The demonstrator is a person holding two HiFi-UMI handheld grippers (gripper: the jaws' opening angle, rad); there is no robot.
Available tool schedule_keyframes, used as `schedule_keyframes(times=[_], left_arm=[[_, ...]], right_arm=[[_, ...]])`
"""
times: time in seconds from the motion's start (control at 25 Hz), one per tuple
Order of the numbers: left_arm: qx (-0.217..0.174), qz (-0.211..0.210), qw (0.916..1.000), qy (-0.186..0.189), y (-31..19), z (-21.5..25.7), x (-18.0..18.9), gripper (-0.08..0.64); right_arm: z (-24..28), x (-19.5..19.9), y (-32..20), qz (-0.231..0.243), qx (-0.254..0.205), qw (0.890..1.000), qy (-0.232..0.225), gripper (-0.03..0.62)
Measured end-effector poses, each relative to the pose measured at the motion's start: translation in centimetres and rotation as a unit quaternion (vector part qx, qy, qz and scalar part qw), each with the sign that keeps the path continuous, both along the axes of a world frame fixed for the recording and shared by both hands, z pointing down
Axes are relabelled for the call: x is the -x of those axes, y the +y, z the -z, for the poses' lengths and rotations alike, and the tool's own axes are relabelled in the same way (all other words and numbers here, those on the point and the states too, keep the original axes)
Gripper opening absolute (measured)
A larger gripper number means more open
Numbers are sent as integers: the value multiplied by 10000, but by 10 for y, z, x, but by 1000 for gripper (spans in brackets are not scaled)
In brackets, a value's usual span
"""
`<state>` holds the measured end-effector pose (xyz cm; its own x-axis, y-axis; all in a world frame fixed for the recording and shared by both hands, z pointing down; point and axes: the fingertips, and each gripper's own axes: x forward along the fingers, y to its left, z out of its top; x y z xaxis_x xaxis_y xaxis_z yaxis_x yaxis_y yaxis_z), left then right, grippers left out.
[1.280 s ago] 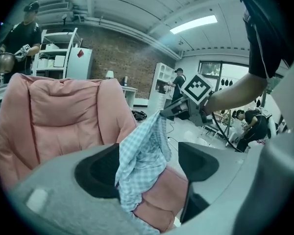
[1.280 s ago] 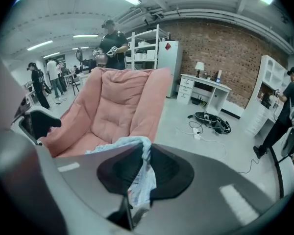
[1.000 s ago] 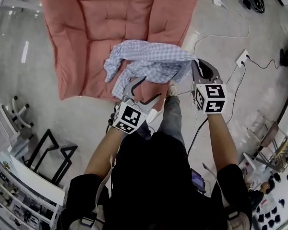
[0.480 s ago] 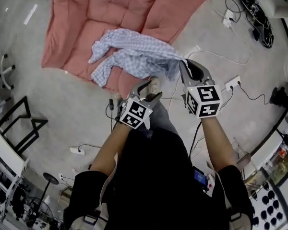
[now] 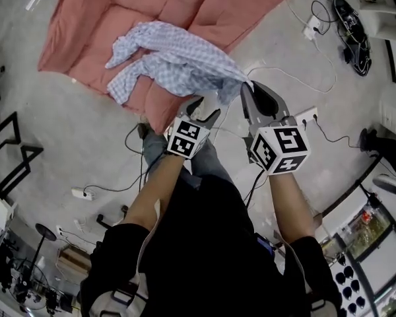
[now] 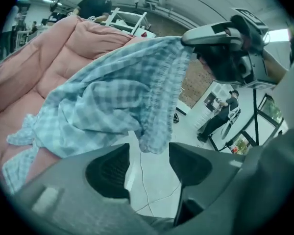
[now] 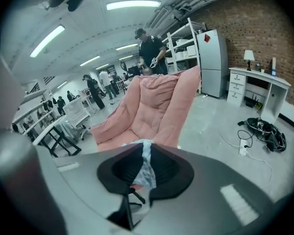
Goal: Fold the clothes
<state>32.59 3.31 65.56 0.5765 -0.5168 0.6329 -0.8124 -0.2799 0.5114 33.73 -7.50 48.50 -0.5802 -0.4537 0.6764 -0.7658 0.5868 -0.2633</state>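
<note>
Blue-and-white checked garment [image 5: 178, 61]: crumpled, bunched, loose ends trailing over the pink cushion [image 5: 86, 25]. Your right gripper [image 5: 247, 88] is clamped on one edge, holding it raised off the cushion. Your left gripper [image 5: 206, 107] sits just below the hanging hem. Its jaws are part-spread and have just been narrowing. The hem dangles at their mouth, unpinched.

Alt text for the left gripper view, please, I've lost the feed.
The left tool, jaws apart though they have just been closing, has a hanging corner of the blue checked garment dipping between its tips, ungripped. Upper right, the right tool pinches the garment's edge; a pink cushion lies behind.
</note>
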Motion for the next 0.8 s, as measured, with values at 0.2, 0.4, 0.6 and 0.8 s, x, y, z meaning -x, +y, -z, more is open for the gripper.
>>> schedule_keyframes(times=[0.2,0.4,0.6,0.8], left_arm=[[175,231,9994,163,-14,-8,-10,261],[366,195,9991,96,-19,-29,-24,250],[657,251,9972,262,-25,-51,-35,225],[676,225,9968,376,-35,-55,-48,143]], right_arm=[[2,-8,4,-57,35,9999,-94,51],[0,-10,3,-136,77,9998,-143,51],[-2,-14,3,-199,170,9994,-231,51],[-4,-16,-1,-273,273,9988,-302,51]])
